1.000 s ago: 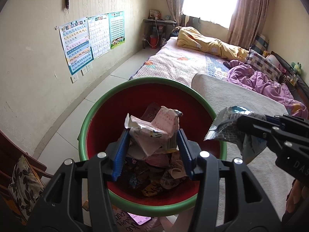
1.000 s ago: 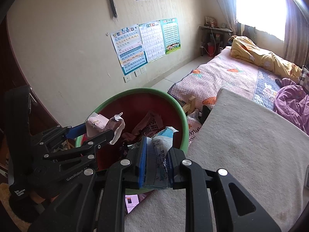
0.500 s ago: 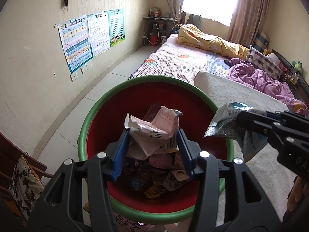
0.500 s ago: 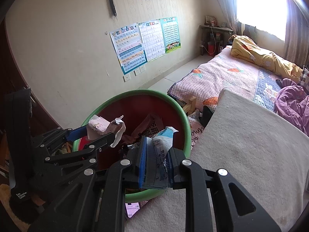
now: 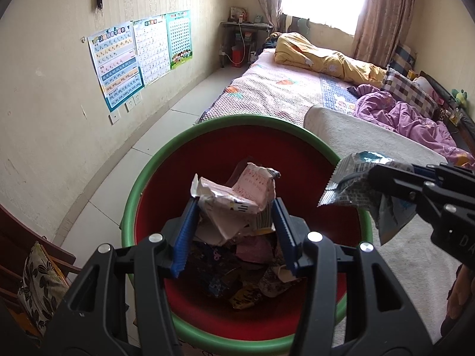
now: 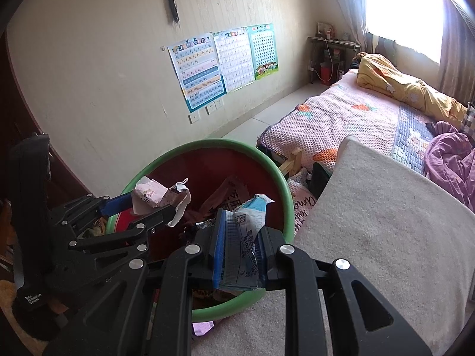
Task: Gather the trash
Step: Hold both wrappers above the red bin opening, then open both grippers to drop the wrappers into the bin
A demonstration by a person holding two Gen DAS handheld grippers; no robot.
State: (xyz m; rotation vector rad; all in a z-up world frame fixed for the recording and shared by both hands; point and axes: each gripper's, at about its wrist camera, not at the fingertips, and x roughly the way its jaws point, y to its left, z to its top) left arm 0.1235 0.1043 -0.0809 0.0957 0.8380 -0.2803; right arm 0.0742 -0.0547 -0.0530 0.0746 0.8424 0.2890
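The crumpled pink-and-white paper wrapper (image 5: 237, 200) is clamped between the two blue ribbed pads of the left gripper (image 5: 236, 225), directly above the opening of the round red plastic bin with a green rim (image 5: 297, 160). In the right wrist view the same wrapper (image 6: 157, 197) projects from the left gripper (image 6: 139, 207) over the bin's near-left rim.

The flattened blue-and-white printed snack packet (image 6: 242, 243) is pinched tight between the pads of the right gripper (image 6: 239, 252). It hangs over the right-hand edge of the bin (image 6: 267, 160), partly above the interior. In the left wrist view this packet (image 5: 353, 187) and the right gripper (image 5: 386, 184) sit at the bin's right rim, above the boundary between the bin and the cream-coloured padded surface (image 5: 371, 136).

Loose wrappers and scraps of dark, pink and yellow packaging (image 5: 237, 270) lie on the bin floor below both held items.

The bin stands on pale floor tiles (image 5: 184, 118) beside the padded surface. Beyond lies a bed with a pink patterned cover (image 5: 282, 89), a yellow quilt (image 5: 326, 59) and a purple blanket (image 5: 409, 118). Three printed charts (image 5: 139, 53) hang on the cream wall.
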